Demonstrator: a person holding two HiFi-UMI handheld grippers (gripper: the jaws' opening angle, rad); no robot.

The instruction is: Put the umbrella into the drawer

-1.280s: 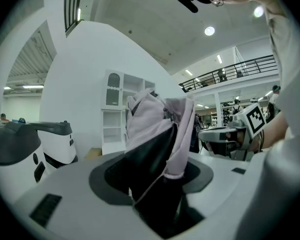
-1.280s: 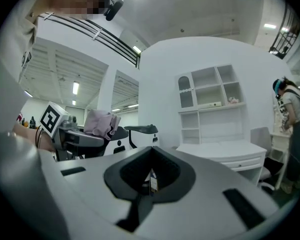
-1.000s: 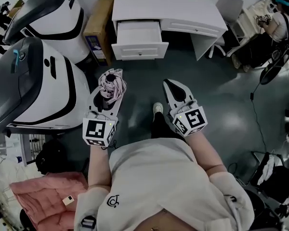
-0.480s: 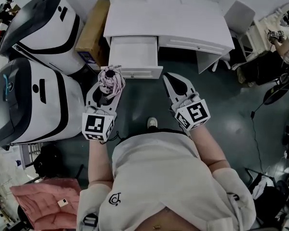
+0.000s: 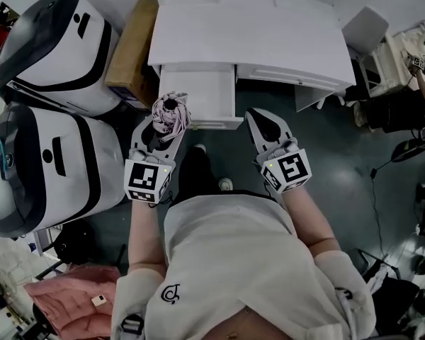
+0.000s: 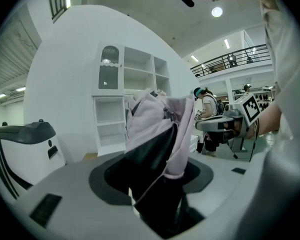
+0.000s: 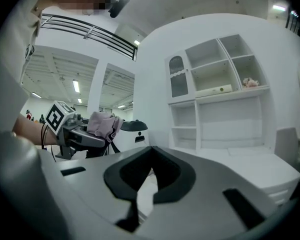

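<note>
Moved up to the desk (image 5: 255, 41) since a second ago, both grippers carried along with the body; open drawer (image 5: 198, 94), then well ahead, now just beyond the left jaw tips.

Far left: two large white machines (image 5: 49, 154), with a cardboard box (image 5: 131, 48) wedged between them and the desk, so access to the drawer only from the near side.

Next, left gripper (image 5: 161, 129), clamped on the folded pink umbrella (image 5: 170, 112) at its dark lower part, fabric bunched above the jaws. Held upright like that probably to keep the loose canopy from dragging and to clear the drawer front. Seen along the jaws, umbrella (image 6: 157, 134) filling the gap, leaning slightly right. Sits at the drawer's near left corner, not yet inside.

Right of that, right gripper (image 5: 268, 129), jaws together at the tips, nothing between them. Carried level just right of the drawer, likely kept aside so as not to crowd the drop.
</note>
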